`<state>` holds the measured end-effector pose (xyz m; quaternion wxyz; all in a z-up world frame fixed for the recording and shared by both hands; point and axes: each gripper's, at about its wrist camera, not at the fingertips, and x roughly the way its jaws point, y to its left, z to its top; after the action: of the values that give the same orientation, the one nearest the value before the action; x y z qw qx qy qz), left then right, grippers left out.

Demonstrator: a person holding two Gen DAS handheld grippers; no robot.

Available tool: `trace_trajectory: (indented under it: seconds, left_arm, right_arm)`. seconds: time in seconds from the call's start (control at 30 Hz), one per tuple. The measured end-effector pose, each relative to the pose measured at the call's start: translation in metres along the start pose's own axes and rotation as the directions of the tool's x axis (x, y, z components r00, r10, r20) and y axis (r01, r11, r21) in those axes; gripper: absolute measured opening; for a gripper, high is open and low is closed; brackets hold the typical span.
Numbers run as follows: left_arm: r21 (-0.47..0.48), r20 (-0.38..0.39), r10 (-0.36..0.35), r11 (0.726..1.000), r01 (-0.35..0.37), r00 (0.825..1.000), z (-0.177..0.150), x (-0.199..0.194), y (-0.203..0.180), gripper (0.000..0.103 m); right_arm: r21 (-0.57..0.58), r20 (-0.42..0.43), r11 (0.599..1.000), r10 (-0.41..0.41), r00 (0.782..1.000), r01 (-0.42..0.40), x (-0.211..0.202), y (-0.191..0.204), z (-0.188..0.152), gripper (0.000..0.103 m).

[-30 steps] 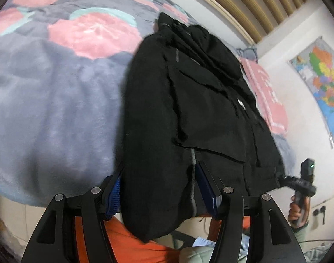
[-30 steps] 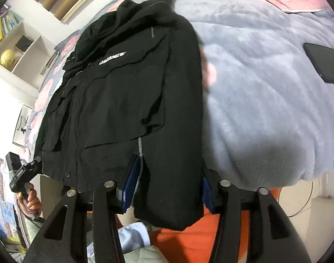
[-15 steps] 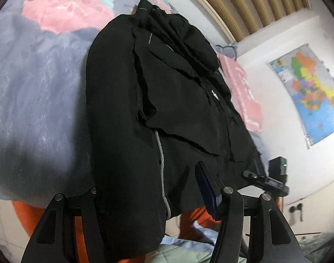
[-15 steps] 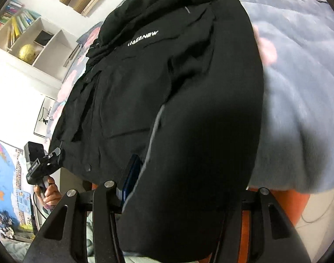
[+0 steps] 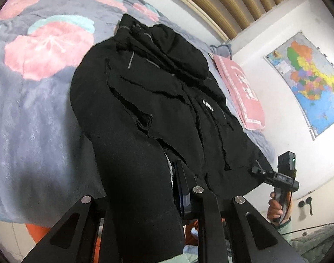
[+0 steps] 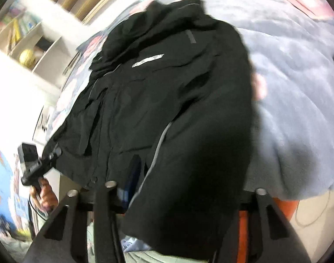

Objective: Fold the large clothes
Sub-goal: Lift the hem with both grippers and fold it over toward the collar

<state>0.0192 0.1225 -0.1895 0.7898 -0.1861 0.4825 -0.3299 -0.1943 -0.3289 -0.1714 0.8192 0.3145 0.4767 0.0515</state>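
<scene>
A: Black cloth fills both views: a hooded jacket (image 5: 158,114) lies lengthwise on the grey floral blanket (image 5: 35,114), hood toward the headboard, hem hanging off the near edge of the bed. How far along would you say the folding is?

B: Partway, as a judgement. In the left wrist view one sleeve lies folded across the chest, and the sides look turned in, so the jacket reads as a long narrow panel. What seems left is the fold along its length, hem up toward the hood, and that is not yet done.

A: And the left gripper (image 5: 143,188)?

B: Its fingers are narrowed around the hem corner on that side. A thick bulge of black fabric sits between them and hides the left finger; only the right blue pad (image 5: 181,186) shows, pressed against the cloth. I'd call it clamped on the hem.

A: The right gripper (image 6: 184,188)?

B: Much the same at the other hem corner. Fabric drapes between the fingers and covers the right one; the left finger's blue pad (image 6: 132,179) touches the cloth. That view is blurred, but the grip looks closed on the jacket (image 6: 167,100).

A: Anything nearby?

B: A pink pillow (image 5: 241,96) lies beside the jacket, apart from it.
</scene>
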Motion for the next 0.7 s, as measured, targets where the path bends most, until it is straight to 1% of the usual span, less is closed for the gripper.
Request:
trace_trajectory:
  seconds: [0.1,0.13,0.17,0.2,0.23,0.27,0.33,0.37,0.43,0.47,0.57,0.63,0.7]
  left_arm:
    - [-0.019,-0.005,0.000,1.000,0.000,1.000,-0.005,0.000,0.005,0.021]
    - [-0.025,-0.005,-0.001,1.000,0.000,1.000,-0.006,0.001,0.006,0.021]
    - [-0.029,-0.003,0.000,1.000,0.000,1.000,-0.006,0.002,0.007,0.021]
    - [-0.029,0.002,0.004,1.000,-0.004,1.000,-0.007,0.002,0.006,0.021]
    - [-0.023,0.015,0.014,1.000,-0.013,1.000,-0.006,0.000,0.003,0.018]
    - [-0.011,0.032,0.019,1.000,-0.018,0.999,-0.006,-0.003,-0.002,0.017]
    - [0.021,0.069,0.020,1.000,-0.021,0.997,-0.001,-0.011,-0.015,0.015]
    - [0.033,0.088,0.009,0.999,-0.012,0.996,0.004,-0.017,-0.020,0.015]
    - [0.048,0.145,-0.029,0.999,0.022,0.989,0.020,-0.031,-0.031,0.014]
    - [0.056,0.186,-0.046,0.998,0.036,0.981,0.035,-0.042,-0.037,0.014]
    - [0.092,0.275,-0.079,0.994,0.056,0.958,0.075,-0.061,-0.050,0.014]
    - [0.108,0.308,-0.078,0.993,0.046,0.948,0.100,-0.066,-0.057,0.015]
    - [0.128,0.335,-0.089,0.991,0.048,0.938,0.129,-0.066,-0.066,0.015]
  right_arm:
    - [0.075,0.025,0.996,0.048,0.999,-0.049,-0.008,-0.016,-0.001,0.055]
    - [0.074,0.023,0.996,0.050,0.998,-0.052,-0.008,-0.018,-0.001,0.055]
    - [0.067,0.014,0.997,0.035,0.999,-0.036,-0.007,-0.018,-0.001,0.055]
    - [0.053,0.004,0.999,0.011,1.000,-0.012,-0.003,-0.016,0.000,0.041]
    - [0.029,-0.002,1.000,0.010,1.000,-0.010,-0.001,-0.010,0.001,0.031]
    - [0.005,0.006,1.000,0.009,1.000,-0.009,-0.003,-0.005,0.001,0.028]
    - [-0.055,0.039,0.998,0.002,0.999,0.000,-0.014,0.010,0.007,0.027]
    - [-0.071,0.053,0.997,0.008,0.999,-0.004,-0.021,0.014,0.011,0.026]
    - [-0.115,0.105,0.993,0.036,0.994,-0.024,-0.043,0.028,0.029,0.025]
    - [-0.131,0.125,0.991,0.037,0.991,-0.020,-0.051,0.032,0.035,0.025]
    - [-0.189,0.217,0.982,0.032,0.976,0.009,-0.081,0.051,0.072,0.024]
    - [-0.207,0.255,0.978,0.050,0.966,0.004,-0.094,0.059,0.099,0.024]
    - [-0.227,0.284,0.973,0.037,0.958,0.030,-0.098,0.067,0.124,0.024]
